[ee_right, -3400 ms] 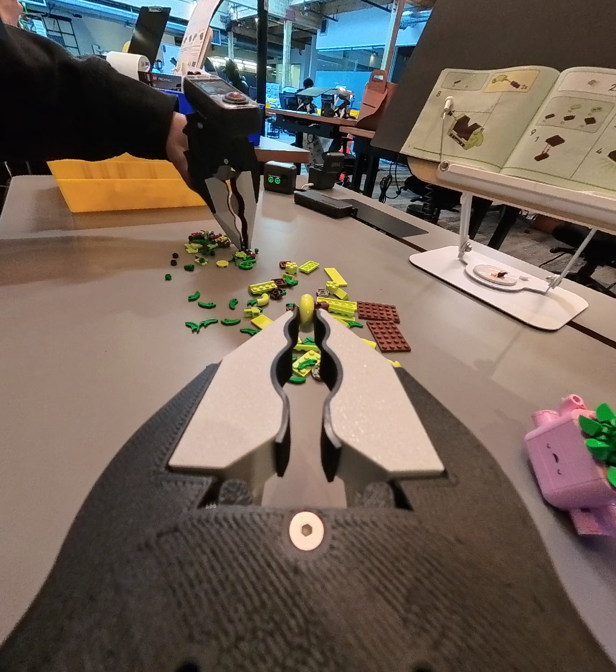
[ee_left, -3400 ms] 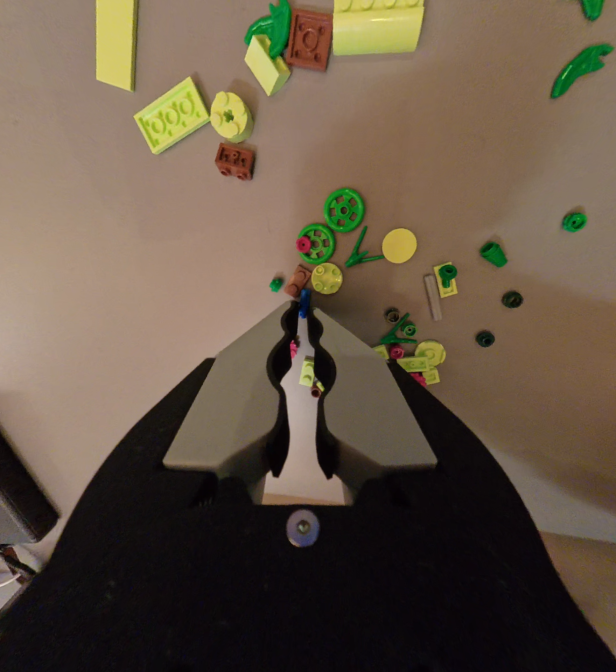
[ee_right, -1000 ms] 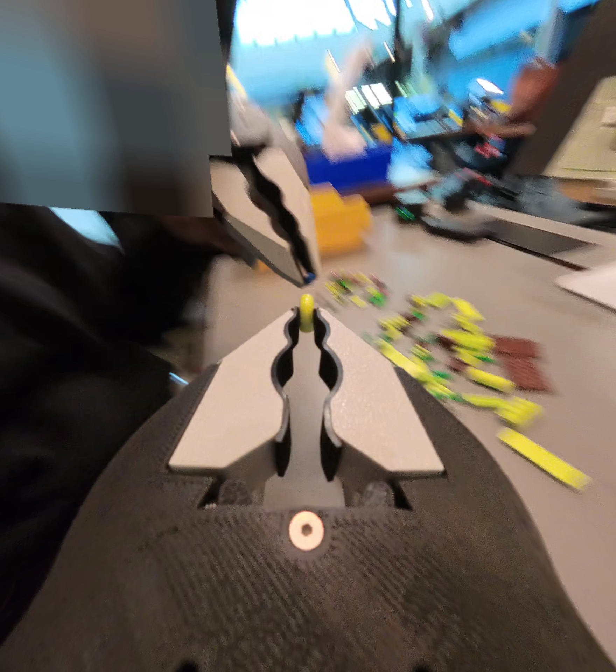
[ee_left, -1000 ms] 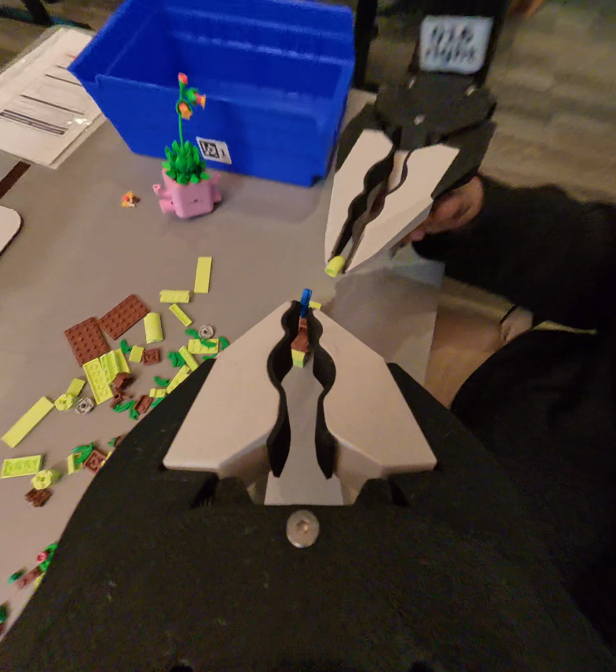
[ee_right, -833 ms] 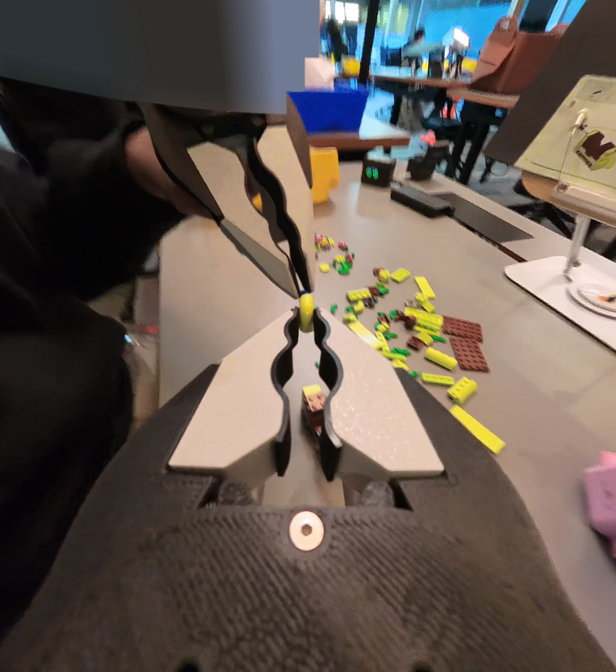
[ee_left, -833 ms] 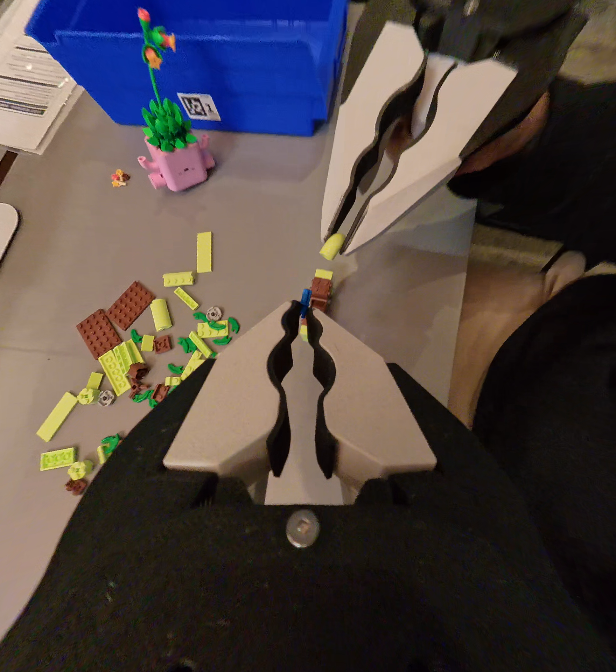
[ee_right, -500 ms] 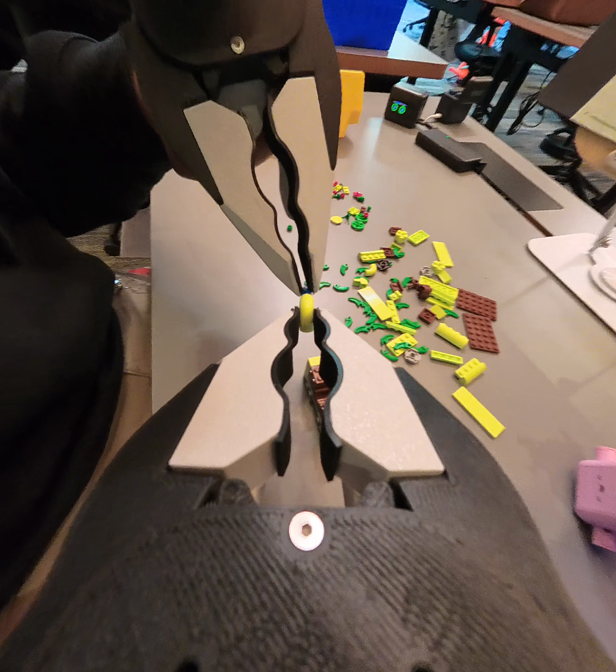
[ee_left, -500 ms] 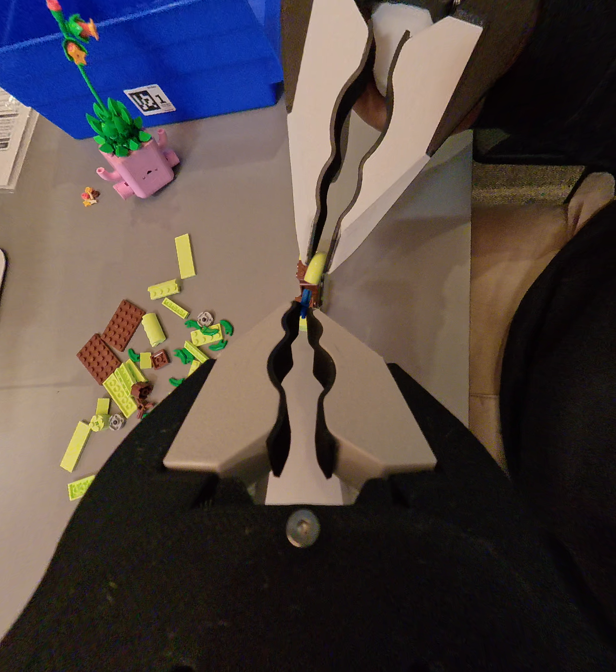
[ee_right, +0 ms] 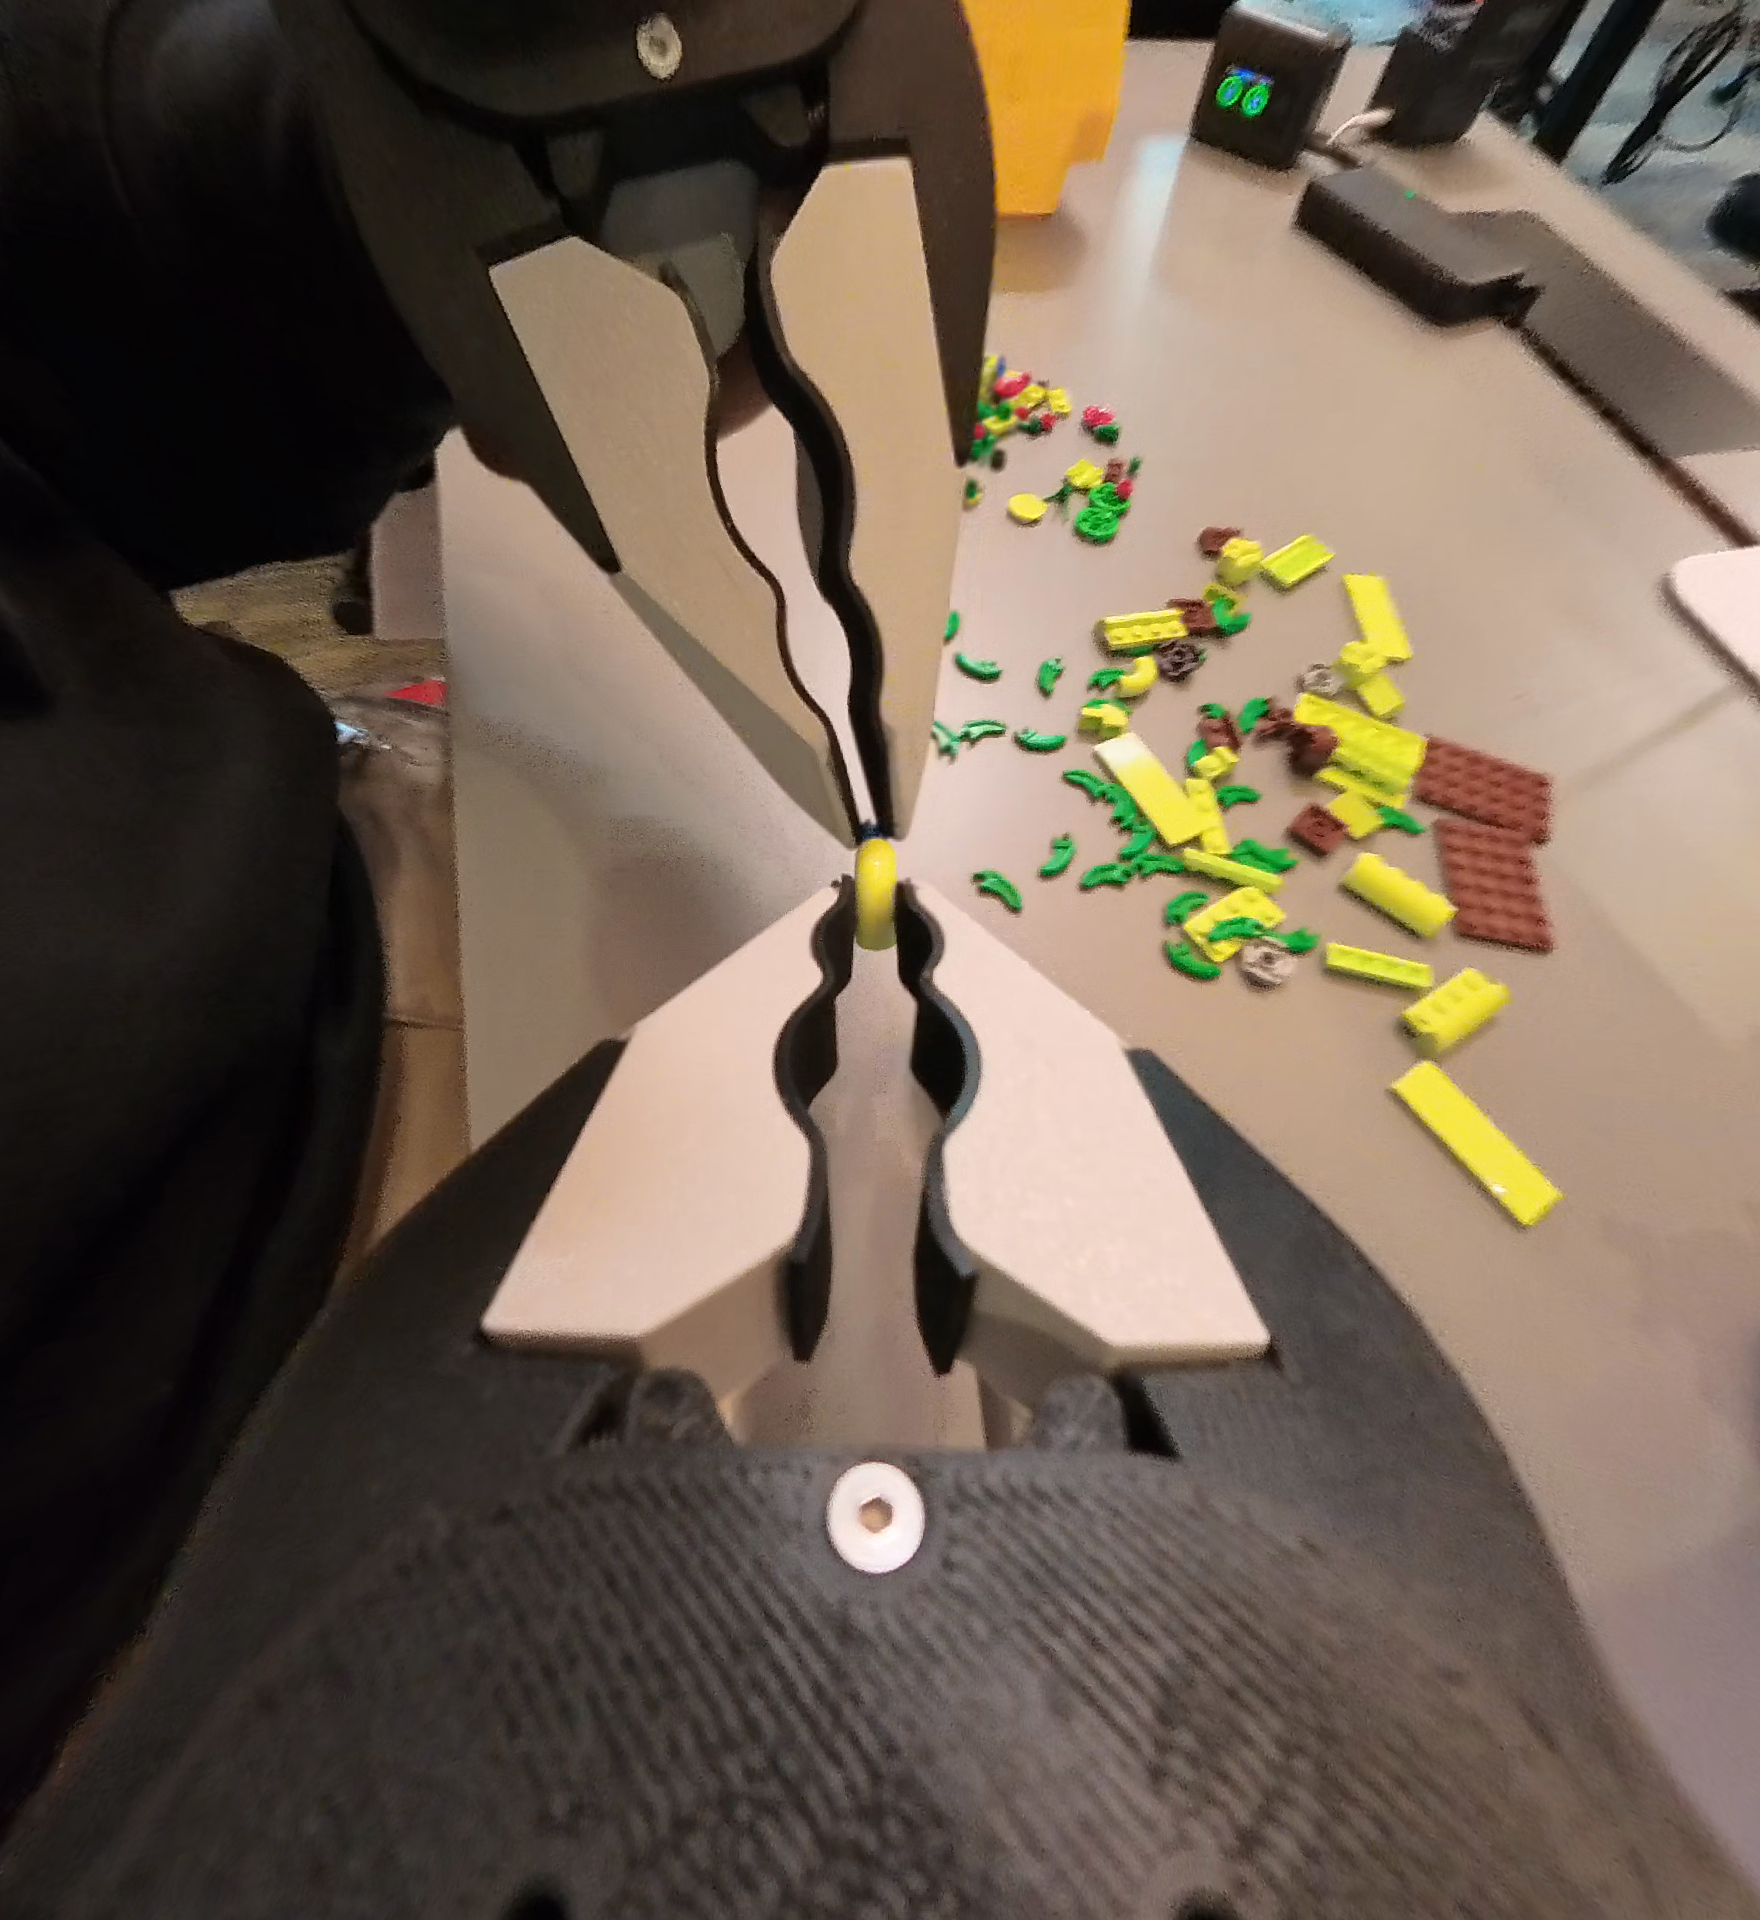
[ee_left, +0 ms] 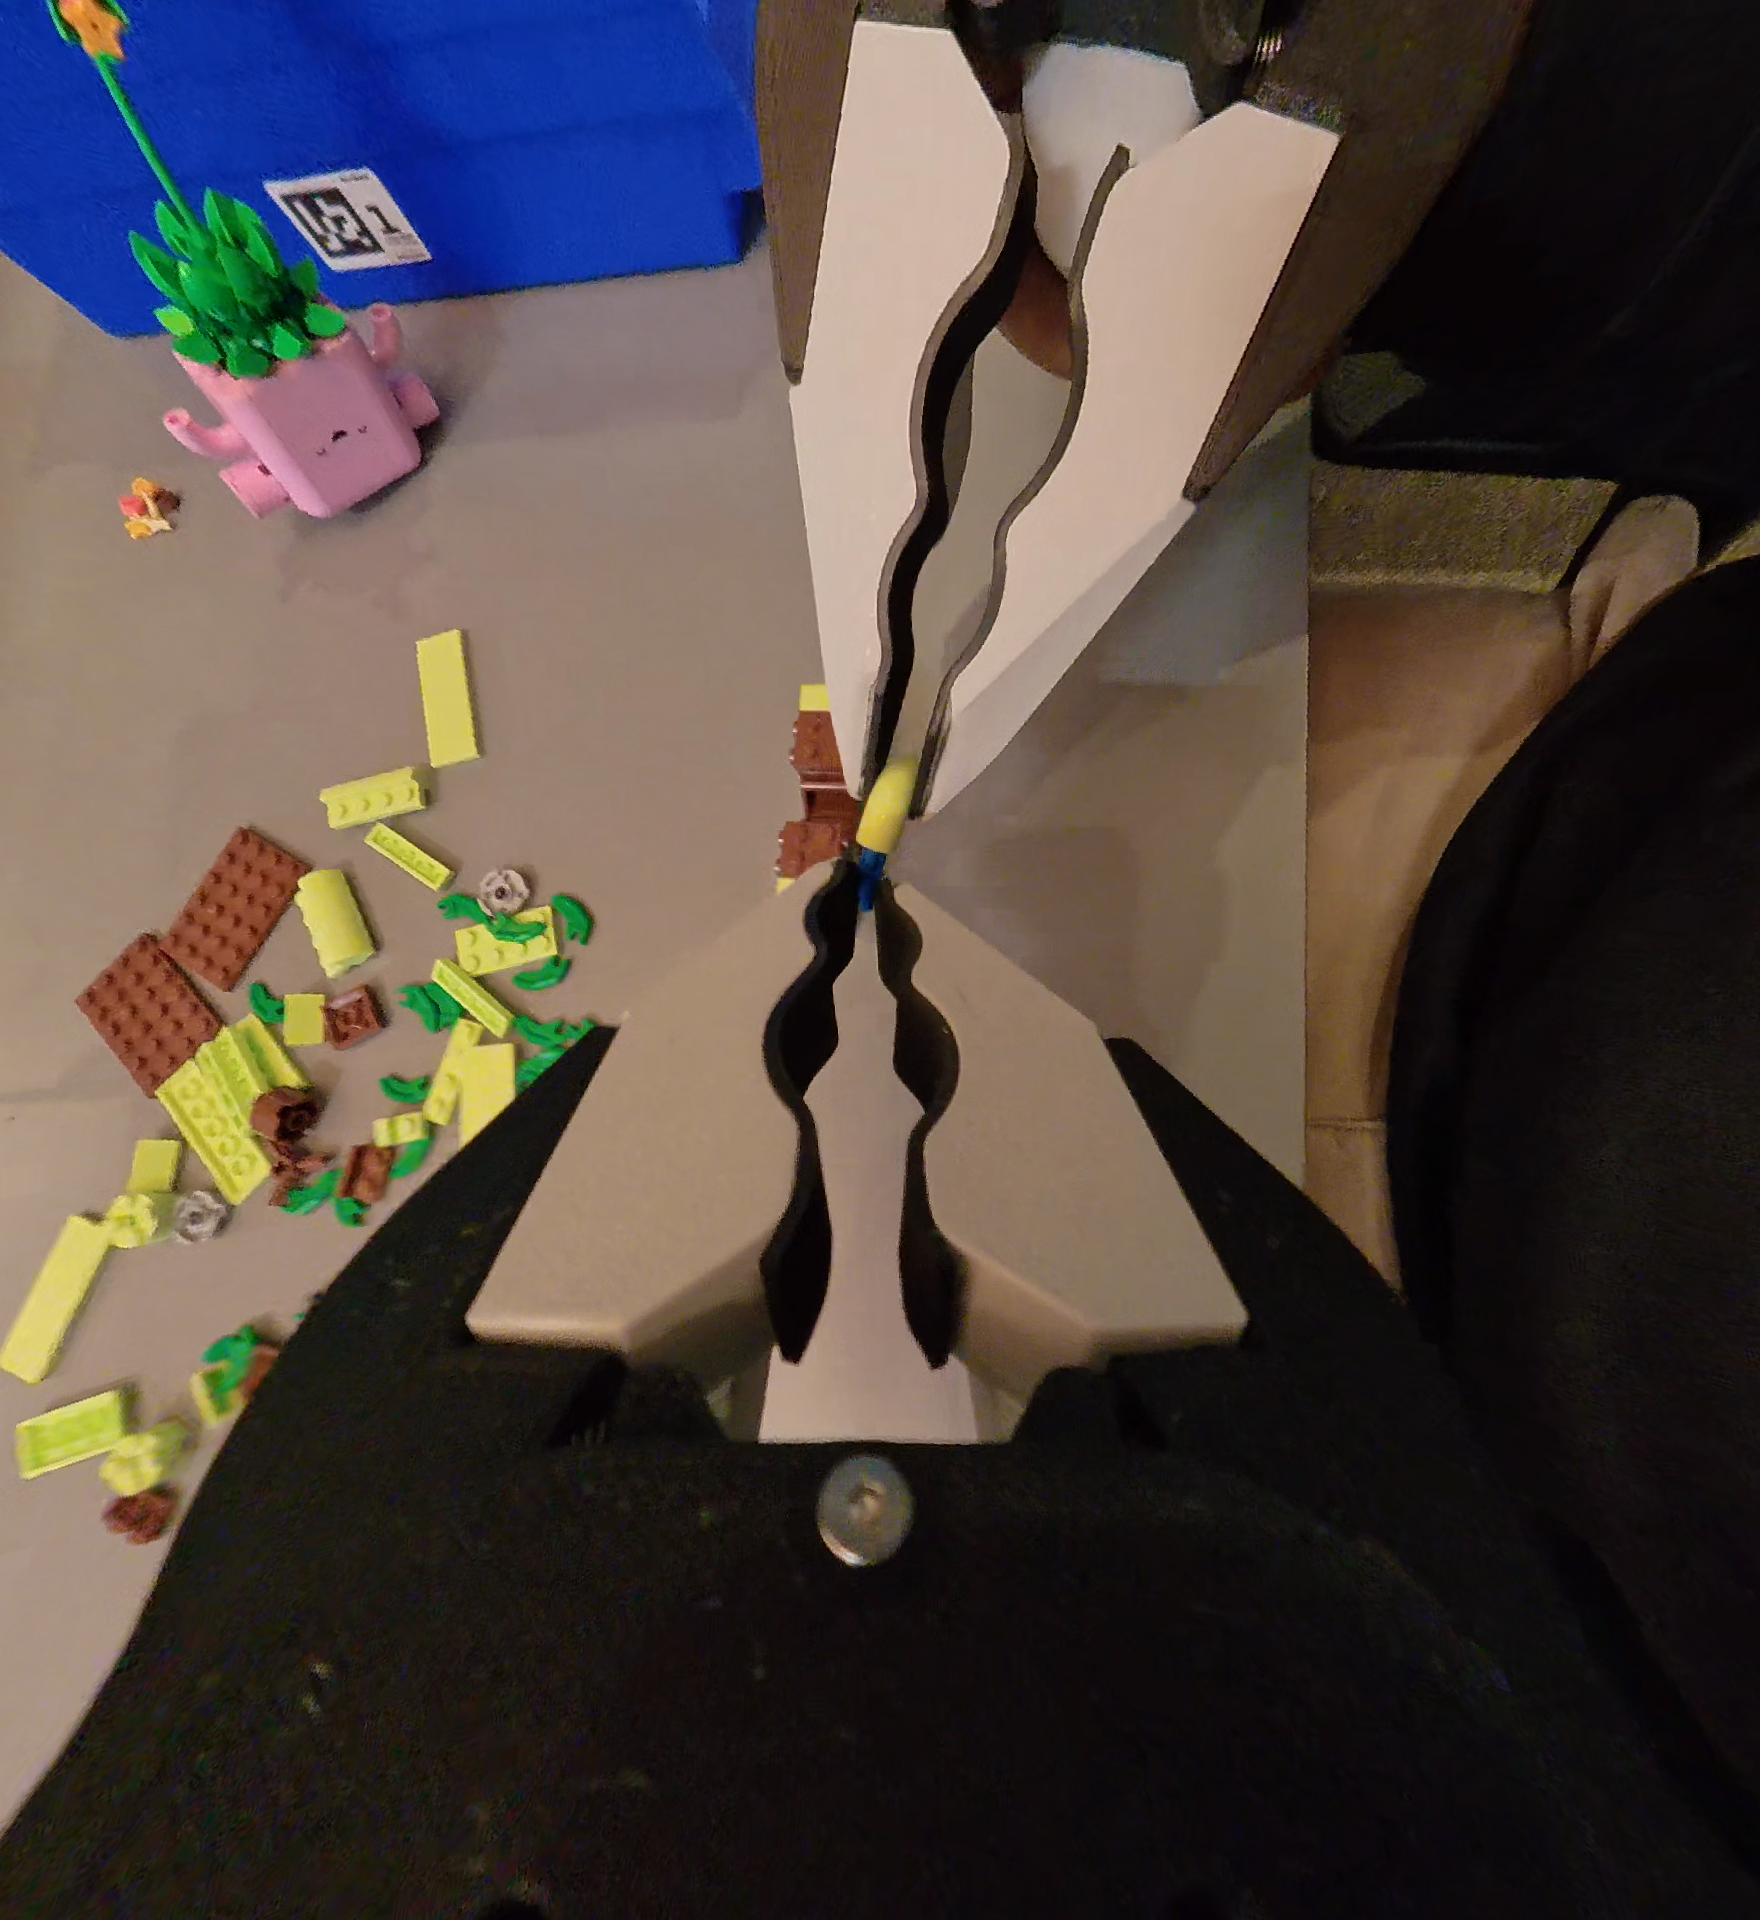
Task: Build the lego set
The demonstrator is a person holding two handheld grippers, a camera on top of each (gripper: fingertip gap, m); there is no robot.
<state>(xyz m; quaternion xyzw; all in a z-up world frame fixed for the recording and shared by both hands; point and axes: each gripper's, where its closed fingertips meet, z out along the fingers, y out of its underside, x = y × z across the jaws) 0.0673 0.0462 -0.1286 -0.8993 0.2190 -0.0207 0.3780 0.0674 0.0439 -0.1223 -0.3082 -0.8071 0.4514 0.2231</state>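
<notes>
My left gripper [ee_left: 862, 902] is shut on a small blue pin [ee_left: 867, 883]. My right gripper [ee_right: 873, 906] is shut on a round yellow piece [ee_right: 874, 894]. The two grippers meet tip to tip above the grey table [ee_left: 585, 540], near its front edge. In the left wrist view the right gripper [ee_left: 897, 795] comes down from above with the yellow piece [ee_left: 884, 817] touching the blue pin. In the right wrist view the left gripper [ee_right: 871, 821] comes down from above, its blue pin [ee_right: 869, 831] at the yellow piece. A small brown and yellow build [ee_left: 816, 790] lies on the table just behind the tips.
Loose yellow, brown and green bricks [ee_left: 336, 997] are scattered on the table; they also show in the right wrist view [ee_right: 1302, 790]. A pink pot with a green plant [ee_left: 284, 405] stands before a blue bin [ee_left: 356, 125]. The person's dark clothing [ee_left: 1634, 935] fills the right.
Both grippers lifted off the table and turned toward each other. They closed the gap until the yellow piece and the blue pin met. Both stayed shut.
</notes>
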